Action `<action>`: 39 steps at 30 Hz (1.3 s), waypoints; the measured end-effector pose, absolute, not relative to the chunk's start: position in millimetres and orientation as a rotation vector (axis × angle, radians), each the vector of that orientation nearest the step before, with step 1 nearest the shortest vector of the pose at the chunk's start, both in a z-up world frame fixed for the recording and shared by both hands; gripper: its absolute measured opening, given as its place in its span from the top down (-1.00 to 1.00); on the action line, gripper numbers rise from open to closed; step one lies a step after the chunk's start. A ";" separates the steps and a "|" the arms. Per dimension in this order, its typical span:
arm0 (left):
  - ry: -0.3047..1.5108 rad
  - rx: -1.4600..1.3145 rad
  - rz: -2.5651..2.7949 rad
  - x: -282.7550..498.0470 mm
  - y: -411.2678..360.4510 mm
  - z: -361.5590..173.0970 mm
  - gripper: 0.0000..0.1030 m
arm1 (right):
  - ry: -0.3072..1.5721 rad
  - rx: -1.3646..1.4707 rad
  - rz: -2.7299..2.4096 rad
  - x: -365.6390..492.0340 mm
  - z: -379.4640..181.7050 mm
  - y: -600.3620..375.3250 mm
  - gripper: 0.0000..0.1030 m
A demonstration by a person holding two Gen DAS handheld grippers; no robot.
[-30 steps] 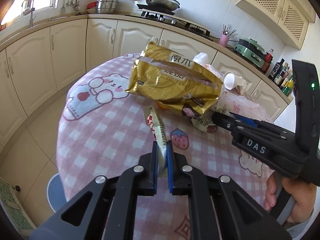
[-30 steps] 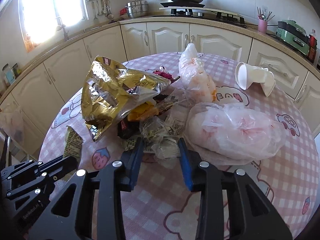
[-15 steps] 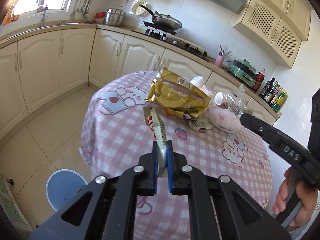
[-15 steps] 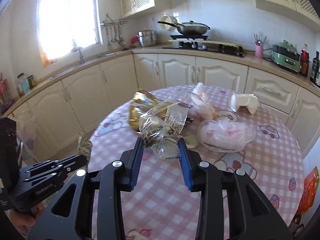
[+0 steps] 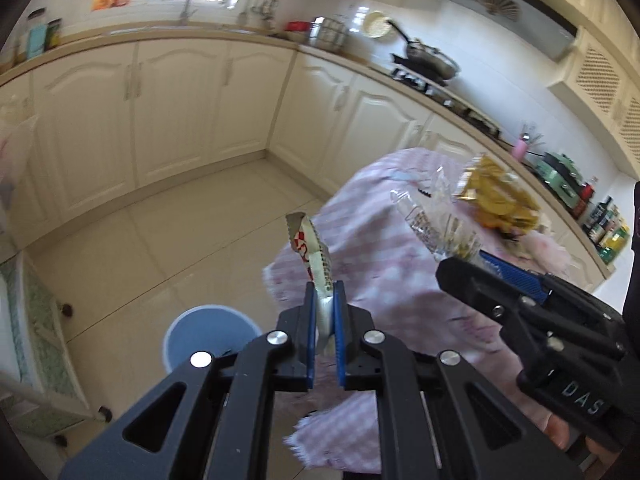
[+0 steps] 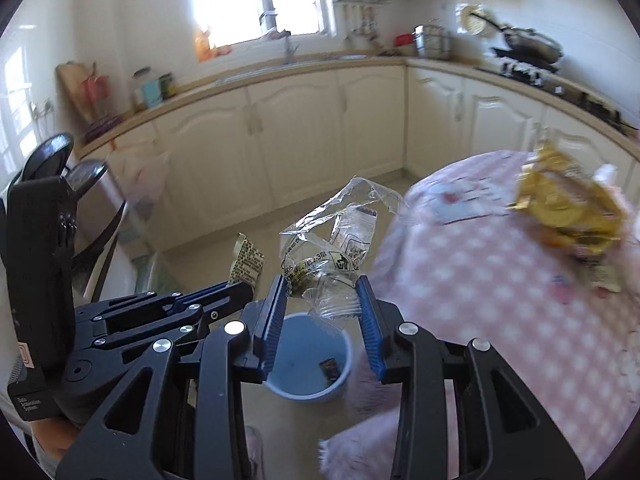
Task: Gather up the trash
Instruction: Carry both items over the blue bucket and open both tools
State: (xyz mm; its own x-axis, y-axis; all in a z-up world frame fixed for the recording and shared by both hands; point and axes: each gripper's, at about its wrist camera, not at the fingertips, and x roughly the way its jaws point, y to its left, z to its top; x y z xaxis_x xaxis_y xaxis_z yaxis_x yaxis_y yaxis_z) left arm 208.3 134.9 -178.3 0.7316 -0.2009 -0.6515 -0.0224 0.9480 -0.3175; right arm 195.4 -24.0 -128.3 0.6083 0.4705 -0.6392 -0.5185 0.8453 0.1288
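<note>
Left hand-held gripper (image 5: 323, 300) clamped on a sachet (image 5: 310, 250), right hand-held gripper (image 6: 323, 296) clamped on clear wrappers (image 6: 332, 252), both off the worktop (image 6: 500, 280) edge above a blue bin (image 6: 310, 364) on the floor, gold bag (image 6: 568, 208) on the worktop.

Each view rides on its own hand-held gripper and looks forward and downward along the two fingers, which fill the lower frame close up. The left wrist view faces the tiled floor (image 5: 168, 216), with the right hand-held gripper (image 5: 486, 262) intruding from its right. The right wrist view faces the same floor, the left hand-held gripper (image 6: 240, 286) at its left. Both share the blue bin (image 5: 208, 334), the pink checked surface (image 6: 500, 280) and the cream cabinets (image 5: 172, 100).
</note>
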 end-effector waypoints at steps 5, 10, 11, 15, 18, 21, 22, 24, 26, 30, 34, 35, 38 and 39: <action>0.825 -0.361 -0.013 211.8 183.0 -218.2 0.86 | 0.792 -0.126 0.641 208.6 -173.9 28.7 0.35; 0.907 -0.402 0.018 226.2 208.5 -263.7 0.86 | 0.909 -0.145 0.656 232.1 -224.2 57.6 0.35; 0.925 -0.413 0.022 231.7 212.6 -273.7 0.86 | 0.925 -0.146 0.653 236.9 -232.0 60.4 0.35; 0.969 -0.428 0.025 256.1 219.5 -301.5 0.85 | 0.969 -0.140 0.630 255.6 -254.9 65.4 0.35; 0.964 -0.423 0.032 274.1 224.1 -313.4 0.83 | 0.990 -0.134 0.609 267.8 -266.5 67.6 0.35; 0.975 -0.434 0.059 287.1 228.2 -321.4 0.36 | 1.007 -0.135 0.586 275.1 -278.6 70.0 0.35; 0.975 -0.433 0.073 288.5 229.5 -323.2 0.31 | 1.016 -0.133 0.584 277.1 -282.2 70.9 0.35; 0.980 -0.442 0.081 288.7 233.4 -327.8 0.30 | 1.025 -0.135 0.581 278.2 -287.1 73.5 0.35; 0.983 -0.449 0.087 286.4 236.6 -332.2 0.25 | 1.033 -0.138 0.584 278.4 -290.9 76.0 0.35; 0.997 -0.446 0.104 281.5 239.1 -337.7 0.21 | 1.046 -0.147 0.586 278.3 -295.1 80.1 0.34; 0.991 -0.458 0.119 277.1 242.7 -336.0 0.12 | 1.051 -0.148 0.595 278.6 -295.2 83.4 0.34; 0.990 -0.459 0.123 276.1 245.2 -336.1 0.12 | 1.050 -0.149 0.598 279.0 -294.7 82.8 0.34; 0.980 -0.470 0.138 272.7 251.2 -333.7 0.12 | 1.044 -0.149 0.606 280.1 -293.1 86.4 0.34; 0.976 -0.474 0.144 271.5 252.7 -332.6 0.12 | 1.041 -0.149 0.610 280.8 -291.8 88.6 0.34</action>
State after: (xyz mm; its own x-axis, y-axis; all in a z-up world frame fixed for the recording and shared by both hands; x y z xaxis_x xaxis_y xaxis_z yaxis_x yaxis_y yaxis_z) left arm 271.5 252.7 -332.6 0.5600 -0.0923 -0.8233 -0.3261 0.8890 -0.3215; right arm 280.8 88.6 -291.8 0.3577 0.4018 -0.8430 -0.5388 0.8261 0.1652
